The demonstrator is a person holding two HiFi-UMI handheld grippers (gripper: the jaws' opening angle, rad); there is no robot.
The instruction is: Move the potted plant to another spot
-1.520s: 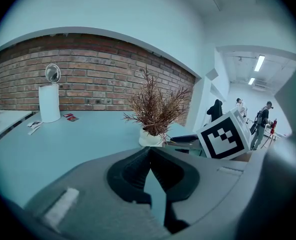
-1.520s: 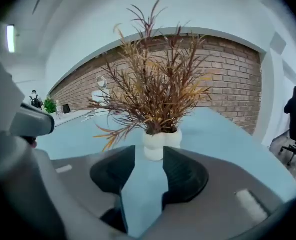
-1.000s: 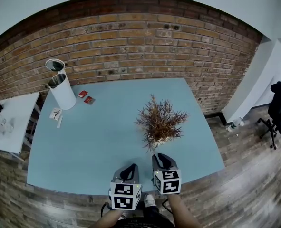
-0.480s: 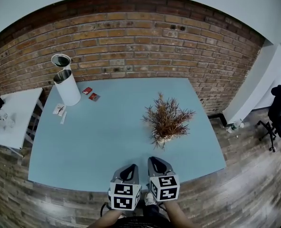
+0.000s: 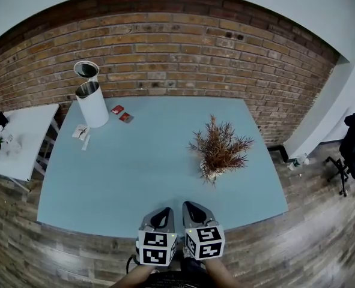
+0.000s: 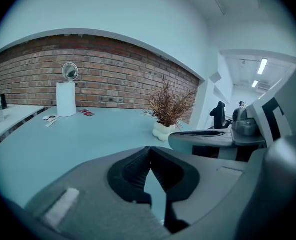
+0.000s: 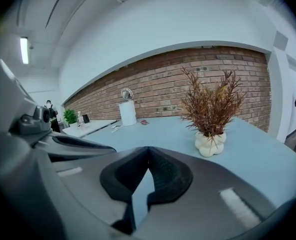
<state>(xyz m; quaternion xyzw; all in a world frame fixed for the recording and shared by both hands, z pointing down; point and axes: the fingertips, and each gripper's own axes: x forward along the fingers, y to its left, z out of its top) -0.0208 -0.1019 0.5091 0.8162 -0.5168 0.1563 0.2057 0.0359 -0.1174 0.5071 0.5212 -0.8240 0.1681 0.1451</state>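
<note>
The potted plant (image 5: 220, 144), dry reddish-brown sprigs in a lumpy white pot (image 5: 209, 173), stands upright on the light blue table (image 5: 135, 173), right of centre. It also shows in the left gripper view (image 6: 168, 106) and the right gripper view (image 7: 211, 109). Both grippers hover side by side over the table's near edge, well short of the pot. My left gripper (image 5: 163, 211) is shut, its tips meeting (image 6: 149, 149). My right gripper (image 5: 192, 206) is closing its last bit, with its tips together (image 7: 148, 149). Neither gripper has anything between its jaws.
A white cylindrical bin (image 5: 93, 104) with a round lid (image 5: 86, 71) stands at the far left corner, with red cards (image 5: 122, 114) and paper slips (image 5: 81, 132) beside it. A white side table (image 5: 21, 140) is to the left, a brick wall (image 5: 177, 53) behind, an office chair (image 5: 354, 143) at right.
The right gripper has drawn back from the plant toward the table's near edge and closer to the left gripper. The plant stays standing on the table.
</note>
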